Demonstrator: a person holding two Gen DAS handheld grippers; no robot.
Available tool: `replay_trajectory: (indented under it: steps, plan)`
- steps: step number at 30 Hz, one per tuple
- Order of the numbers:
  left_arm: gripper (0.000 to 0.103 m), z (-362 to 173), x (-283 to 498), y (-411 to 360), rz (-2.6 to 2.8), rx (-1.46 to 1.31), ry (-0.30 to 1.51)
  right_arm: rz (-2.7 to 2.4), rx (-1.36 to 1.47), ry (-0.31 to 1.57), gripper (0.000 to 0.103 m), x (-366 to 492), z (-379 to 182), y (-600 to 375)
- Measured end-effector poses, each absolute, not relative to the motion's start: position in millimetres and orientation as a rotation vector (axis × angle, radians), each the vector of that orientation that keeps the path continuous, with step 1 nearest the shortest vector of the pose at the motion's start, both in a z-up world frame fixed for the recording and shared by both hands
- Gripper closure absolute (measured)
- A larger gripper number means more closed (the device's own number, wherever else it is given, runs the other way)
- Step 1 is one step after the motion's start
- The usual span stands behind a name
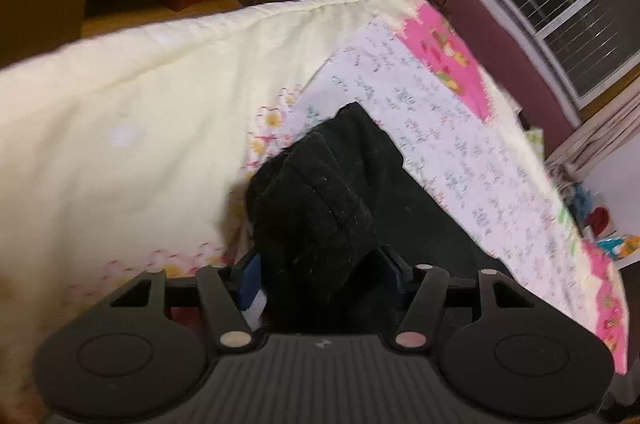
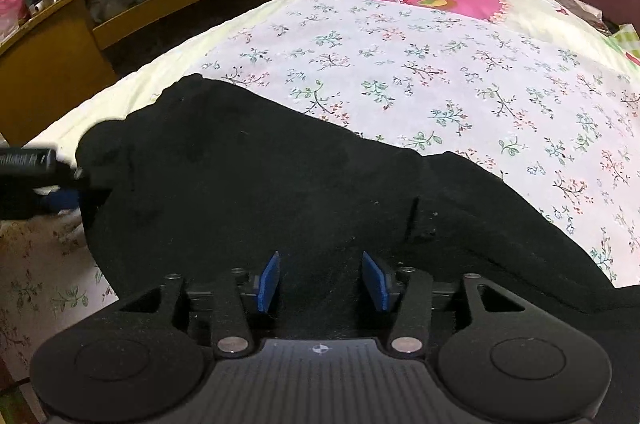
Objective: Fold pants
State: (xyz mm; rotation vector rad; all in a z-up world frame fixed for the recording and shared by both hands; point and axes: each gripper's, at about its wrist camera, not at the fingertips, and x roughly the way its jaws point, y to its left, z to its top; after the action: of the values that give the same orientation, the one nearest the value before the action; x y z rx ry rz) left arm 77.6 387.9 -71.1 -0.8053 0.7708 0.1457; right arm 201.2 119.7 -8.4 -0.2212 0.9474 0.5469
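Lying across the lower half of the frame on the floral bed (image 2: 400, 64), black pants (image 2: 240, 176) — right gripper (image 2: 320, 280) jaws parted, pads clear; left gripper (image 1: 320, 272) jaws wide around a bunched fold — grip unclear.

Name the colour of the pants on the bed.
Black pants, clearest in the right wrist view.

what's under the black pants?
The black pants lie on the floral bedspread, which shows all around them. Whatever sits beneath the cloth itself is covered; the bunched end sits between the left gripper fingers.
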Motion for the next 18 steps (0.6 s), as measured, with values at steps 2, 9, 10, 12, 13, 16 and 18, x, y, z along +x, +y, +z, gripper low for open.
replay_trajectory:
  steps: [2,9,10,12,13,16,18]
  plan:
    - [0.036,-73.7,74.2,389.2,0.147,-0.834,0.764,0.551,-0.228,0.949,0.064,201.6,-9.1,120.8]
    - [0.037,-81.3,82.9,397.0,0.204,-0.835,0.741,0.567,-0.211,0.962,0.063,204.3,-11.5,119.1]
    - [0.037,-81.2,92.1,398.9,0.211,-0.834,0.730,0.567,-0.206,0.961,0.063,204.5,-11.3,118.5]
    - [0.041,-83.5,106.2,400.7,0.222,-0.847,0.738,0.577,-0.212,0.960,0.063,203.8,-11.1,117.5]
    - [0.045,-83.8,106.7,400.3,0.220,-0.849,0.740,0.579,-0.213,0.958,0.064,203.3,-10.8,116.9]
    - [0.057,-78.9,100.9,399.1,0.186,-0.823,0.755,0.582,-0.196,0.975,0.067,204.1,-10.1,114.0]
    - [0.061,-72.3,100.4,398.8,0.166,-0.793,0.766,0.589,-0.190,0.978,0.078,204.0,-8.6,110.9]
